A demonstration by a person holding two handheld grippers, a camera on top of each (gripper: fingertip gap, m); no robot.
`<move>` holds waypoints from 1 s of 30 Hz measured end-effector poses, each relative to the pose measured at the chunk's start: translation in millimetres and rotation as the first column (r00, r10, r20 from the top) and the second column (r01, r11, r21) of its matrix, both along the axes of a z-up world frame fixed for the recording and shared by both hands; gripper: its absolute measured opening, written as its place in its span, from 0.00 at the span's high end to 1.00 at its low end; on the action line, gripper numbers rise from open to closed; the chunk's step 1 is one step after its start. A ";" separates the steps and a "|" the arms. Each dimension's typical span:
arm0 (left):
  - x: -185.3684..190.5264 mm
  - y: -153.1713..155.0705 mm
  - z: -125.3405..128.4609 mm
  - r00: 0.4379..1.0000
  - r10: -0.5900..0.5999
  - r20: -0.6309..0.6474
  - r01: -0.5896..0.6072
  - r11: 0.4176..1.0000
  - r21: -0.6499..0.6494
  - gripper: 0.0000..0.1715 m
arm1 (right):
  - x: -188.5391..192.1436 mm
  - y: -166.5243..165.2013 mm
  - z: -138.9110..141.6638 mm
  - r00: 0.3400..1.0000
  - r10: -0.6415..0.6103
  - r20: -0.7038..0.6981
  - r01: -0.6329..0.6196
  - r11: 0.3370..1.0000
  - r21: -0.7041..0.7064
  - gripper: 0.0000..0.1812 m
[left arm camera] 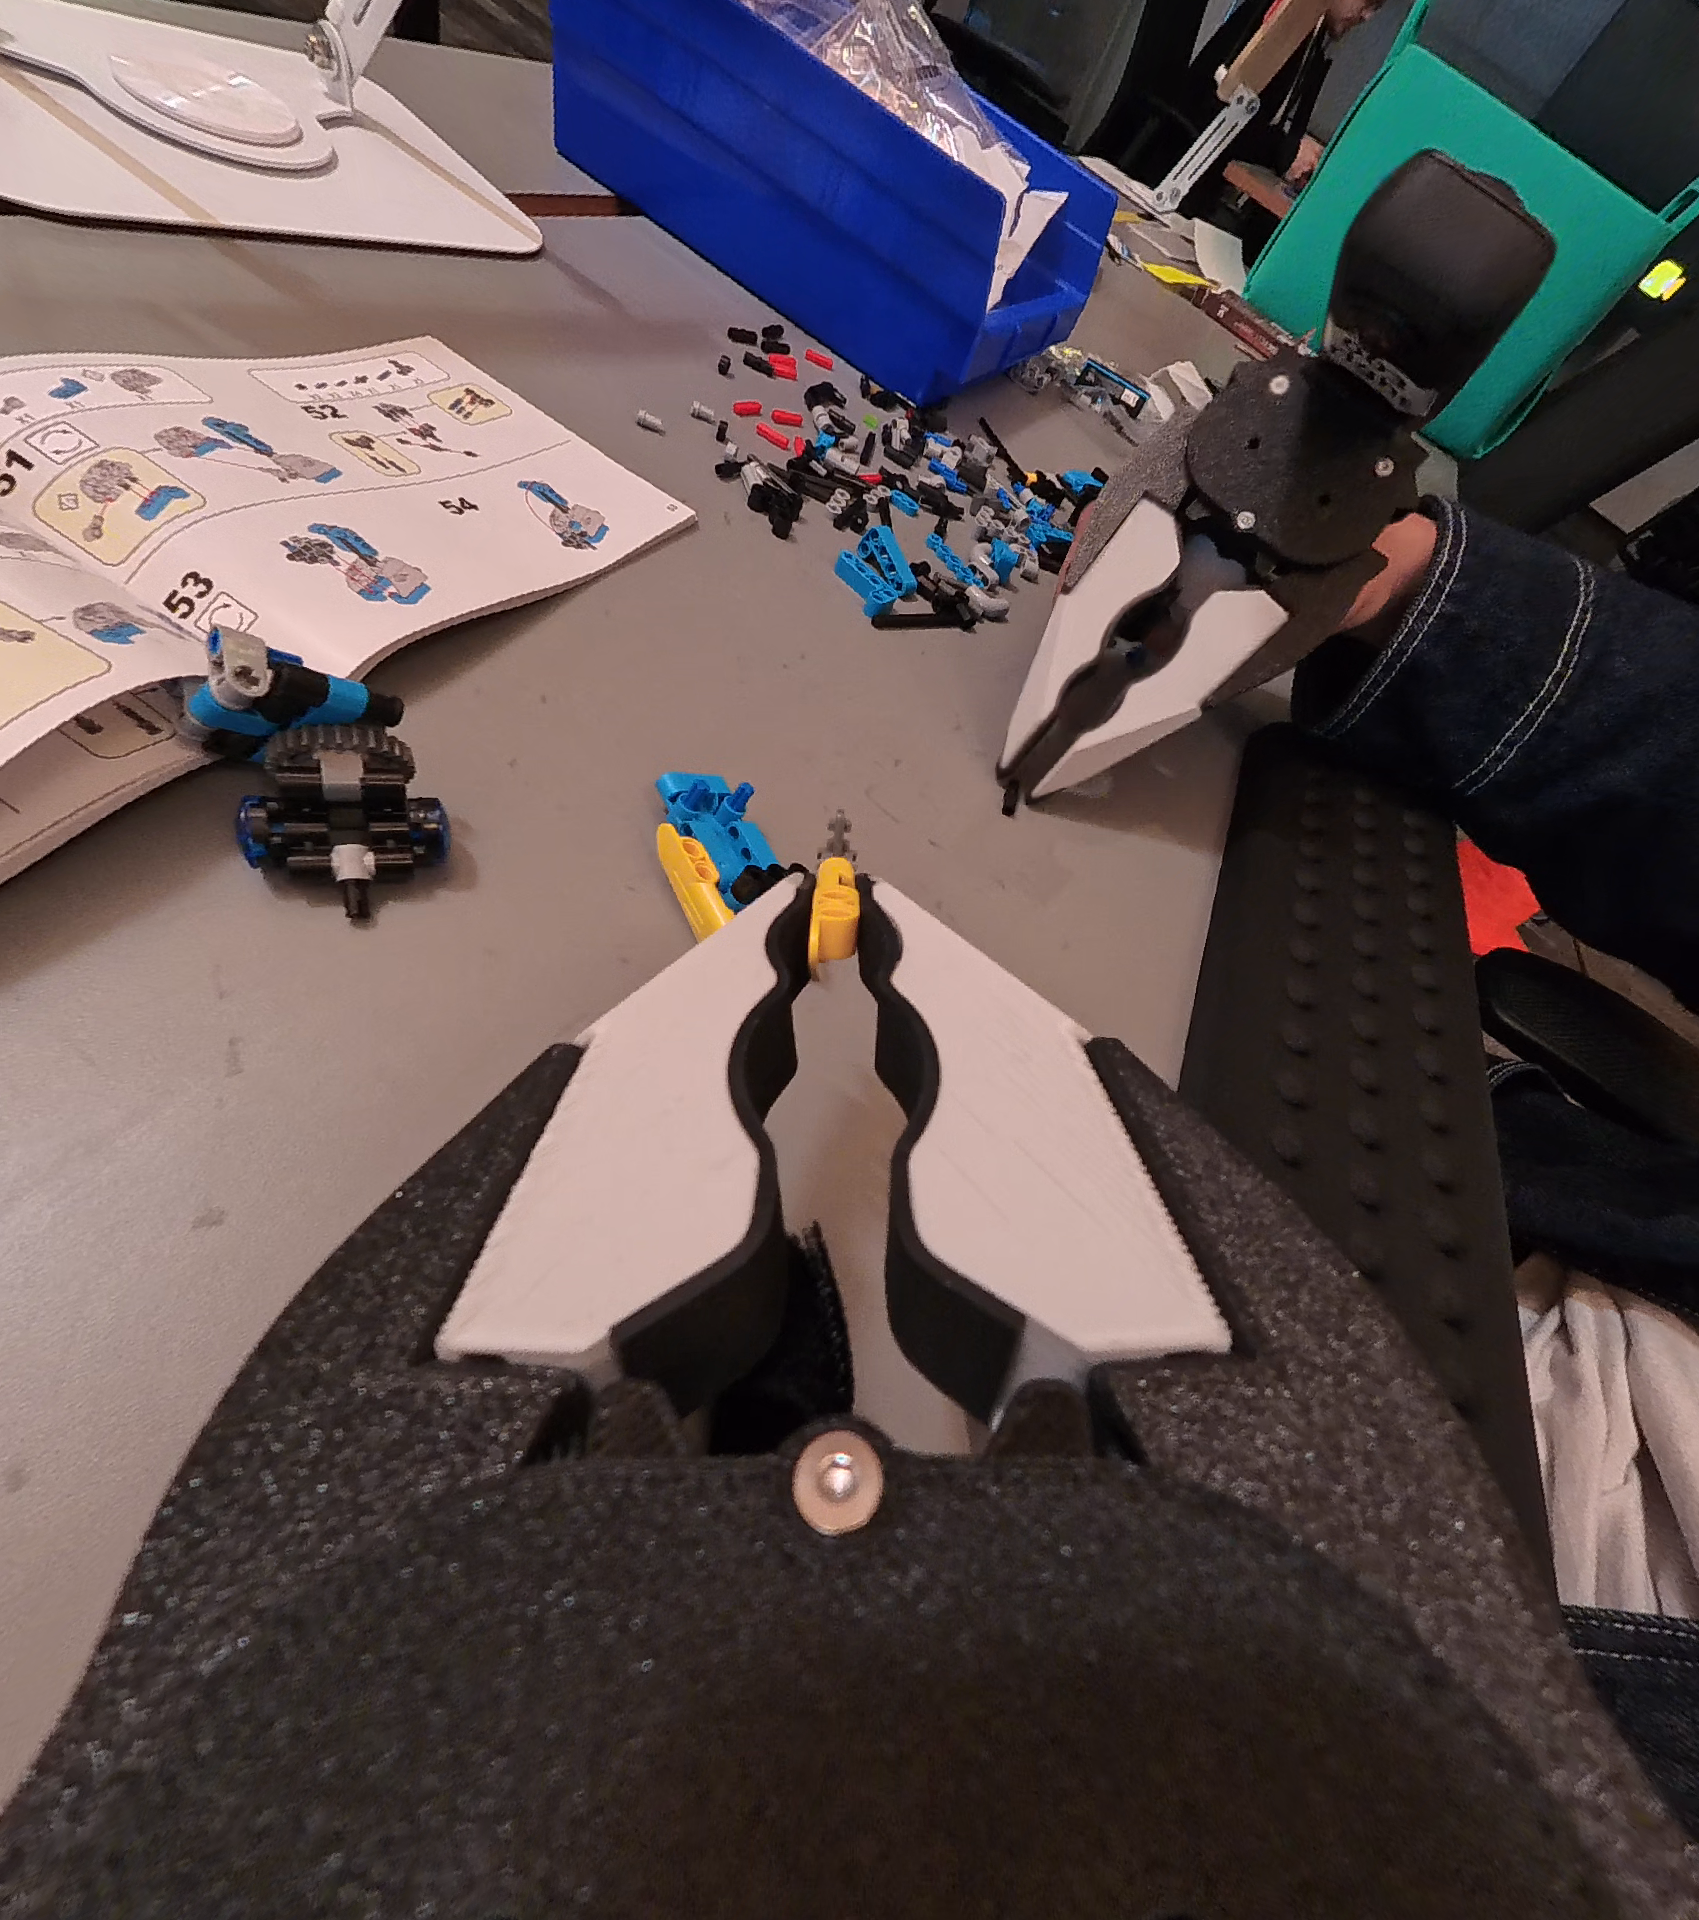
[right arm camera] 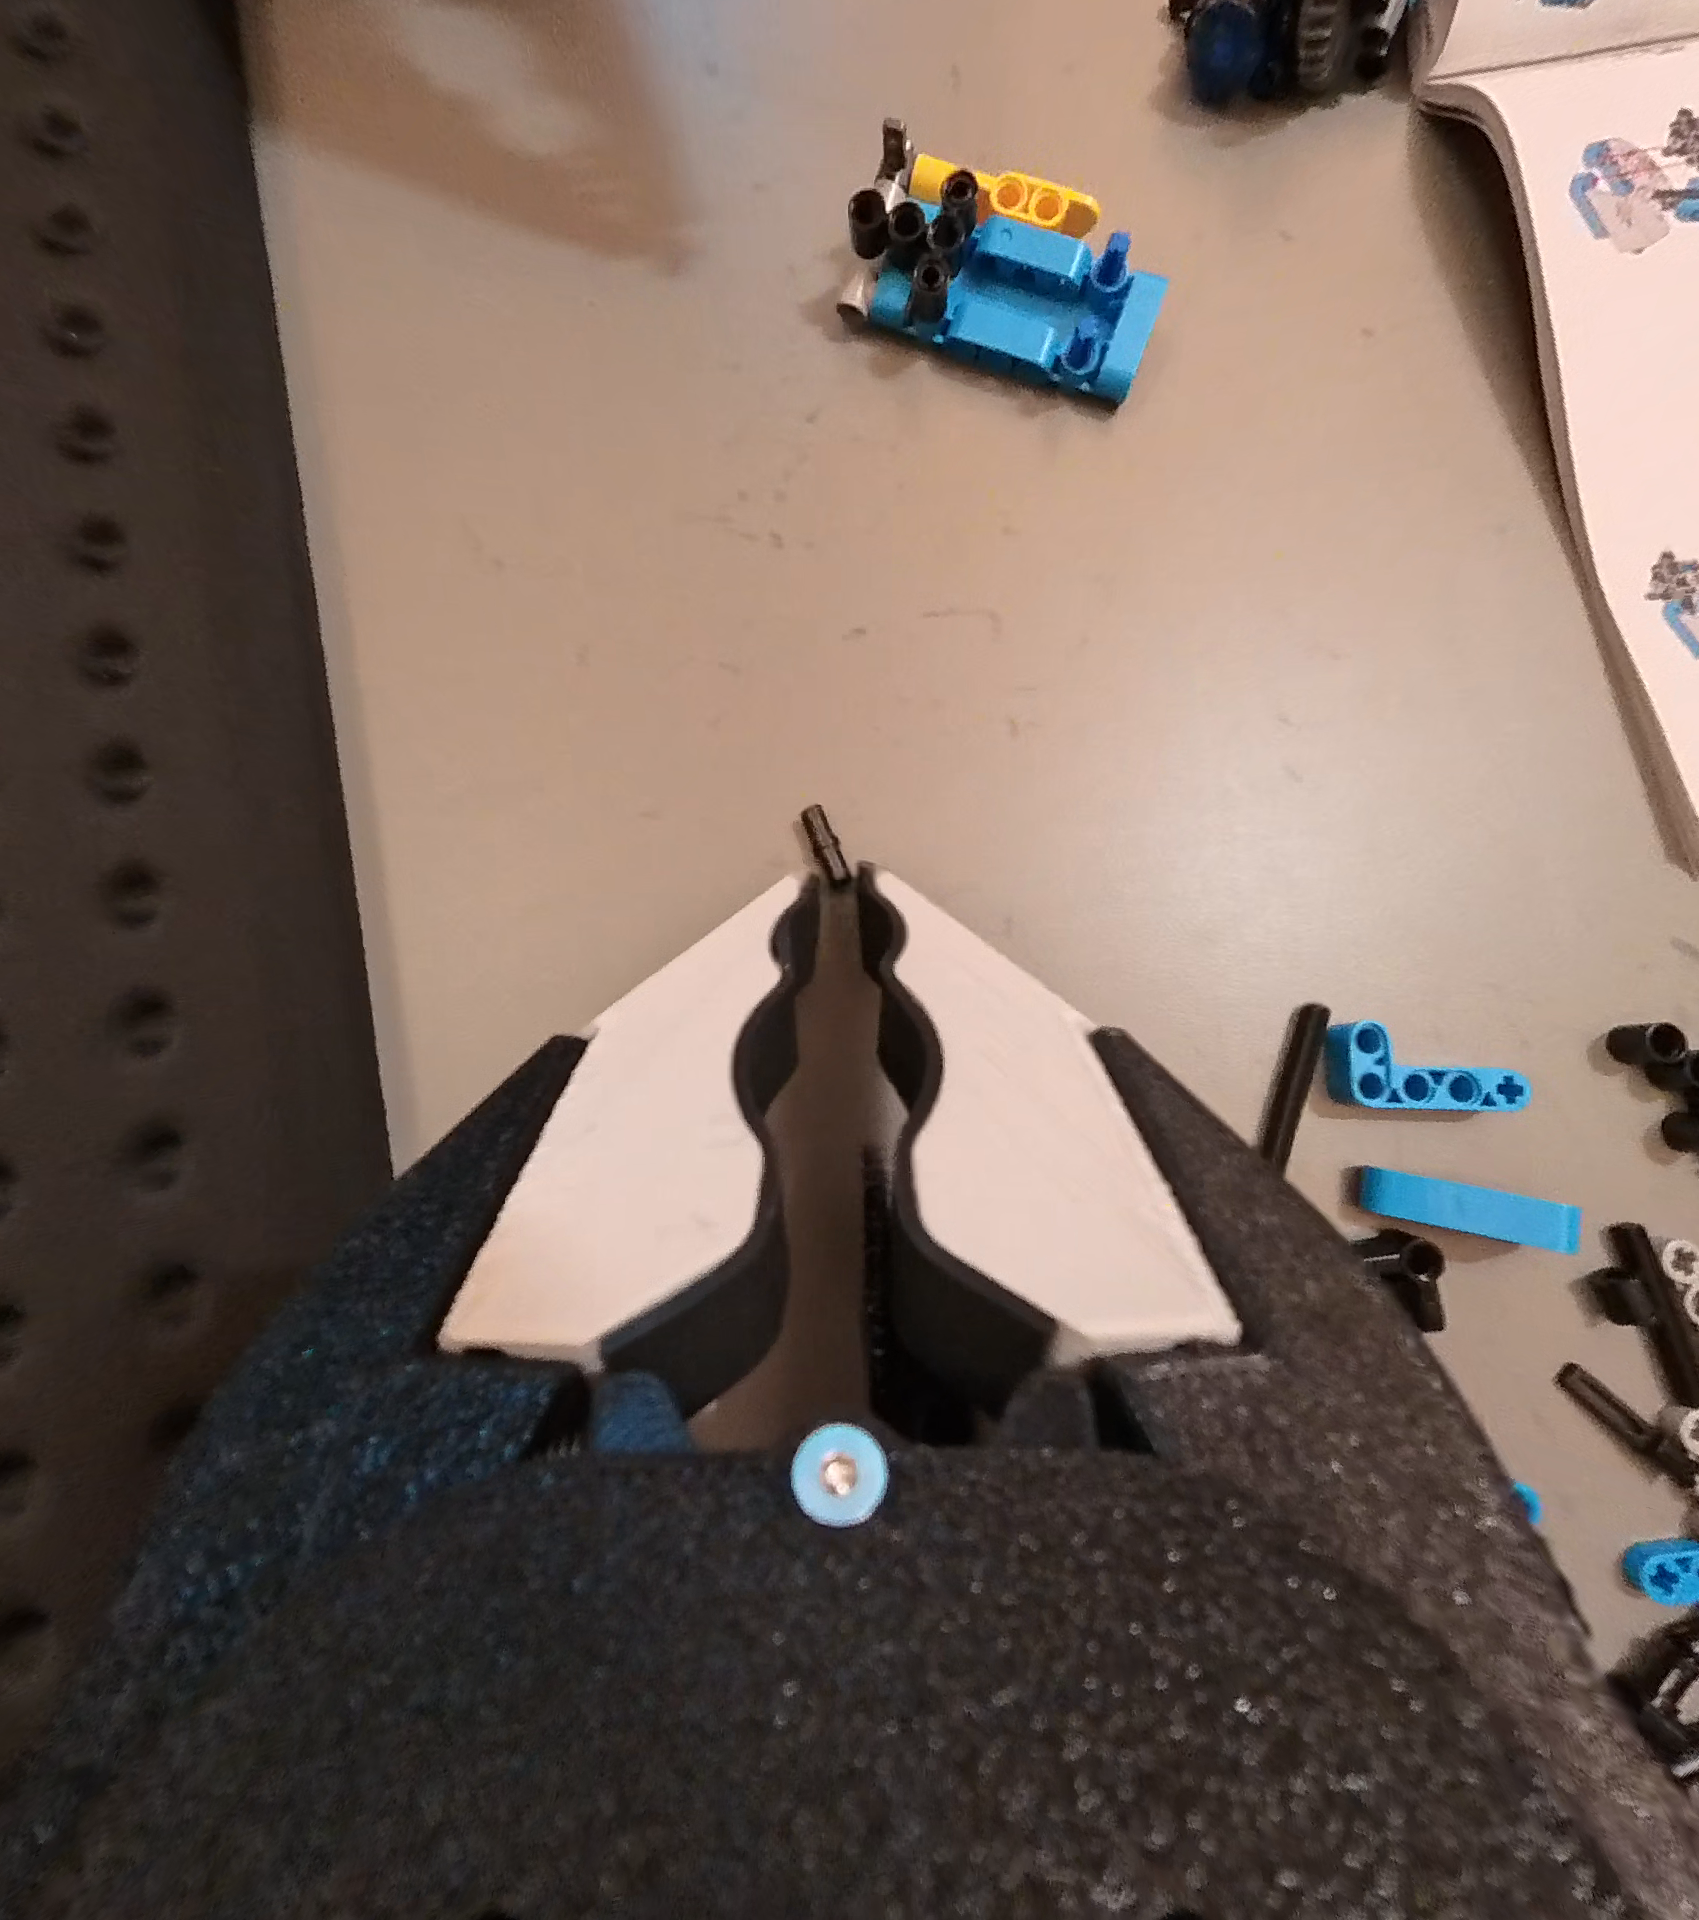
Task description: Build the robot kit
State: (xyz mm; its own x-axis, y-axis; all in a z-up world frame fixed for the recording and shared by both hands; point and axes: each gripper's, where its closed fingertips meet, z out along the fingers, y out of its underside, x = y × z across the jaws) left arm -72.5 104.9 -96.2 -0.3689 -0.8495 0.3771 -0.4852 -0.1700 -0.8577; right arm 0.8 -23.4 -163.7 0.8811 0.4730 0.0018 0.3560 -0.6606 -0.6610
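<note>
Over the grey worktop (left arm camera: 554,1039) the left tool (left arm camera: 834,883) is pinched shut on a yellow beam (left arm camera: 834,909), long axis along its fingers; the blue-and-yellow assembly (left arm camera: 705,847) lies just left; the right tool (right arm camera: 837,878), well apart, grips a black pin (right arm camera: 824,844) at its tips

A grey desk (left arm camera: 616,1039) carries an open instruction booklet (left arm camera: 201,520) at its left edge. A wheeled black-and-blue subassembly (left arm camera: 341,821) sits just beside the booklet's near corner. A loose pile of black, blue, grey and red building pieces (left arm camera: 907,488) lies mid-desk, in front of a blue storage bin (left arm camera: 824,197) at the far edge. A black perforated strip (left arm camera: 1344,1039) runs along the desk's right edge.
</note>
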 end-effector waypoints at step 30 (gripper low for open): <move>-0.3 -7.7 10.8 0.999 -0.010 0.051 0.010 1.000 0.011 0.96 | -69.1 109.3 75.7 0.959 -0.109 -0.260 0.182 0.944 0.274 0.98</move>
State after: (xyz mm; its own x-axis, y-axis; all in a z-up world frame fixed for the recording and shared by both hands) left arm -72.8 97.3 -85.4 -0.3960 -0.8495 0.3485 -0.4422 -0.1562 -0.8832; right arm -68.2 85.8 -88.0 0.9317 0.3498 -0.0975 0.0790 -0.4574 -0.8857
